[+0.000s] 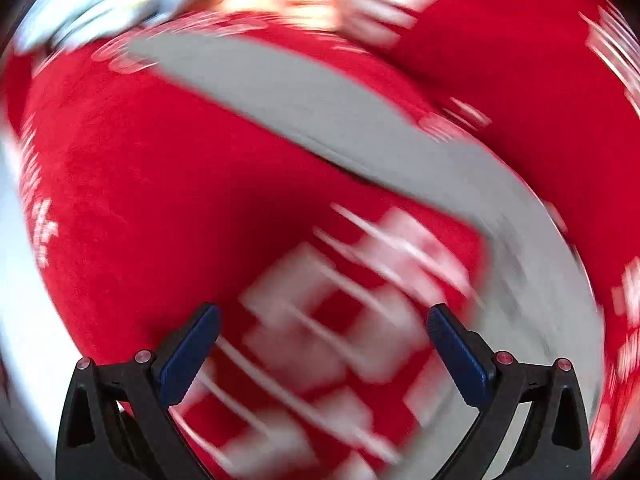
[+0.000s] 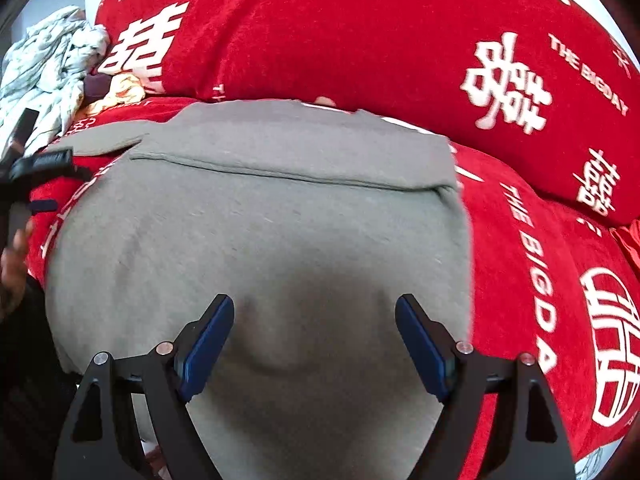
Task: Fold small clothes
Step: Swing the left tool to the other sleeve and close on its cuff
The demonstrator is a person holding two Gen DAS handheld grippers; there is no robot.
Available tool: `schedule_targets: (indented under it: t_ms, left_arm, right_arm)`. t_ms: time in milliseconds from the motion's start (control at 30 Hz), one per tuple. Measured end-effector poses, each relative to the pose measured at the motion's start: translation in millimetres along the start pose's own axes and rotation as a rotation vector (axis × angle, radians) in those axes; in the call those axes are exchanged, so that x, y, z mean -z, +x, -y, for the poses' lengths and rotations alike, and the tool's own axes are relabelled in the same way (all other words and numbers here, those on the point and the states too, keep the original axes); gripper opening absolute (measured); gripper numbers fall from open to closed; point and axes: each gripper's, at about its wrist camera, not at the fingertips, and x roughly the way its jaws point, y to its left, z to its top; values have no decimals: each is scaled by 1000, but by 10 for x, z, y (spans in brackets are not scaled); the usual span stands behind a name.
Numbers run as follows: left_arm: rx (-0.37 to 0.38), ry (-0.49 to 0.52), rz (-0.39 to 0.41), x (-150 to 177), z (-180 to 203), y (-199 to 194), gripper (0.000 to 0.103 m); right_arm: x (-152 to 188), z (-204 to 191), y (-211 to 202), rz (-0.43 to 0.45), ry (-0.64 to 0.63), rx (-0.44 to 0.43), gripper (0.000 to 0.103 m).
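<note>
Right tongs (image 2: 315, 340): stand wide open, nothing between the blue pads, which hang just above the grey cloth without pinching it.
Left tongs (image 1: 323, 346): also spread wide, holding nothing; the left wrist view is heavily smeared, so fine detail there cannot be read.
Grey garment (image 2: 256, 240): lies flat directly under and ahead of the right tongs, its far part folded over in a straight band; in the left wrist view it shows as a grey strip (image 1: 320, 112) beyond and to the right of the left tongs.
Red bedspread (image 2: 520, 264): white lettering and symbols, under the garment and to the right of the right tongs; it fills the space between the left tongs.
Red pillow (image 2: 360, 40): beyond the garment, far from the right tongs.
Pile of pale clothes (image 2: 48, 64): far left of the right tongs.
Person's hand (image 2: 14, 264): at the left edge of the right wrist view.
</note>
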Motion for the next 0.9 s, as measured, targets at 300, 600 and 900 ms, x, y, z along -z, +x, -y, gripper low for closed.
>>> schedule_targets:
  t_ms: [300,600,900]
  left_arm:
    - [-95,-238,122,-1185,-342,224,103]
    - [-398,-243,117,-1769,-217,687,103]
    - [-129,-293,200,-1767,-609,439,11]
  right_arm:
    - [-235,-410,196,-36,-65,-4,85]
    - [-467,-543,393,-78,-62,7,85]
    - [-1001,-718,677,-47,-97,-4,85]
